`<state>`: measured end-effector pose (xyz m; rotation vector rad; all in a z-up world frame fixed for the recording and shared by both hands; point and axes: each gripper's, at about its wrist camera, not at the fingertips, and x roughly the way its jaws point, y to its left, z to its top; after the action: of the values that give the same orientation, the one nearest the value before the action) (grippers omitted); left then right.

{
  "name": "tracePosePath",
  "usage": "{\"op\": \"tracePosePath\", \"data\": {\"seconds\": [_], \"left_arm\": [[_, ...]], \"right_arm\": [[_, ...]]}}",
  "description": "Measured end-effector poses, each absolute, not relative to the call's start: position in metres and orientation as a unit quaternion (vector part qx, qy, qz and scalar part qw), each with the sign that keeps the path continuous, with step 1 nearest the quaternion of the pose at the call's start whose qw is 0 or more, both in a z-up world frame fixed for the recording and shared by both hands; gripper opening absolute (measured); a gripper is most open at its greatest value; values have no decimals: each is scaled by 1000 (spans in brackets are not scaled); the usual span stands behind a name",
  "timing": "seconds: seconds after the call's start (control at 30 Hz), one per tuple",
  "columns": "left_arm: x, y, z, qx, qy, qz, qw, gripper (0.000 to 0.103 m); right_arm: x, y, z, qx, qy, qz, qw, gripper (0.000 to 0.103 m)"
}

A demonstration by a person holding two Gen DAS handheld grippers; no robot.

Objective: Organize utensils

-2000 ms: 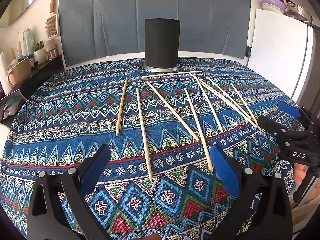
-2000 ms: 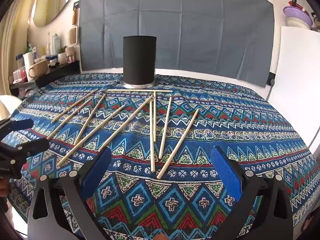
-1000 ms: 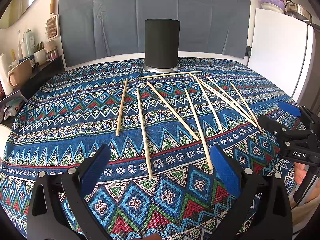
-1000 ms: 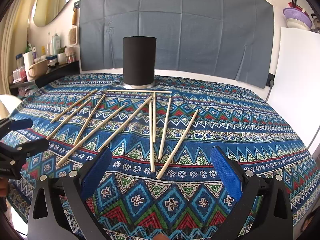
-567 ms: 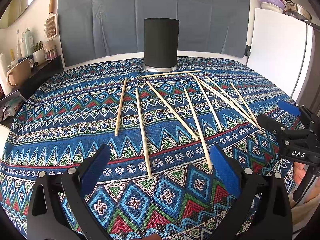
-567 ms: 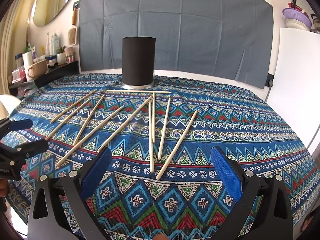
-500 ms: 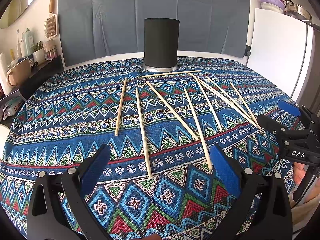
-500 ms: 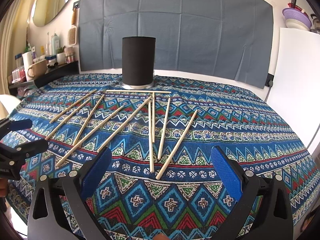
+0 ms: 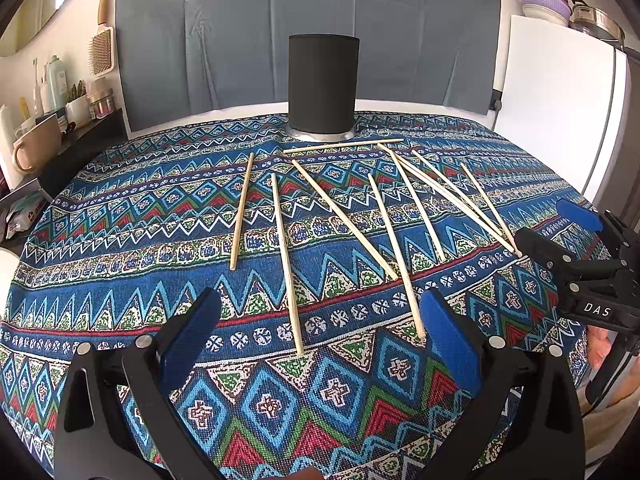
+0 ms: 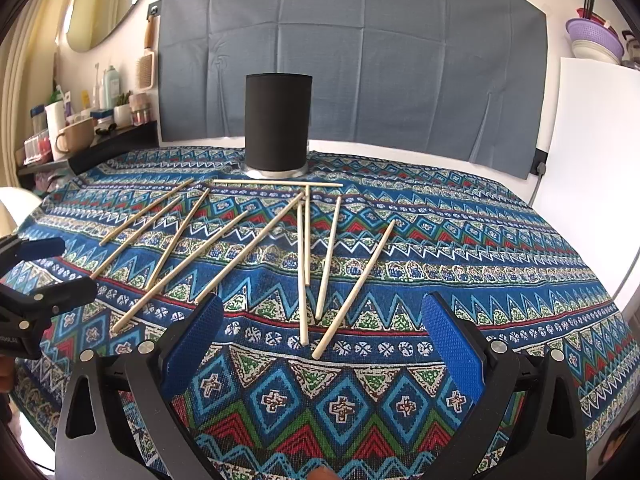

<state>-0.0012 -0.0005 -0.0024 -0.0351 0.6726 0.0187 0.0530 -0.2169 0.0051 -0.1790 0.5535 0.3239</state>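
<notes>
I see open cloth (image 9: 100, 264) on the near left and near right (image 10: 500, 280). Chopsticks (image 9: 286, 256) fan across the middle, with gaps between most. The black holder (image 9: 323, 88) stands at the far centre, one stick (image 9: 342, 146) lying just before it.

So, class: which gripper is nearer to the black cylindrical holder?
Neither clearly. The left gripper and the right gripper both hover open at the table's near edge, with the chopsticks lying between them and the black holder.
</notes>
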Motion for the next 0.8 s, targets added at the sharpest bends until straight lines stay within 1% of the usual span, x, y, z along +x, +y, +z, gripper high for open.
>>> {"op": "tracePosePath", "data": {"seconds": [0.3, 0.5, 0.8], "left_arm": [[2, 0, -8, -21, 346, 4, 938, 97], [1, -7, -5, -1, 351, -20, 936, 97], [7, -9, 14, 15, 361, -32, 932, 97]], "right_arm": [[52, -216, 4, -91, 271, 155, 946, 95], [59, -218, 2, -85, 303, 147, 938, 95], [68, -227, 15, -113, 313, 129, 934, 95]]}}
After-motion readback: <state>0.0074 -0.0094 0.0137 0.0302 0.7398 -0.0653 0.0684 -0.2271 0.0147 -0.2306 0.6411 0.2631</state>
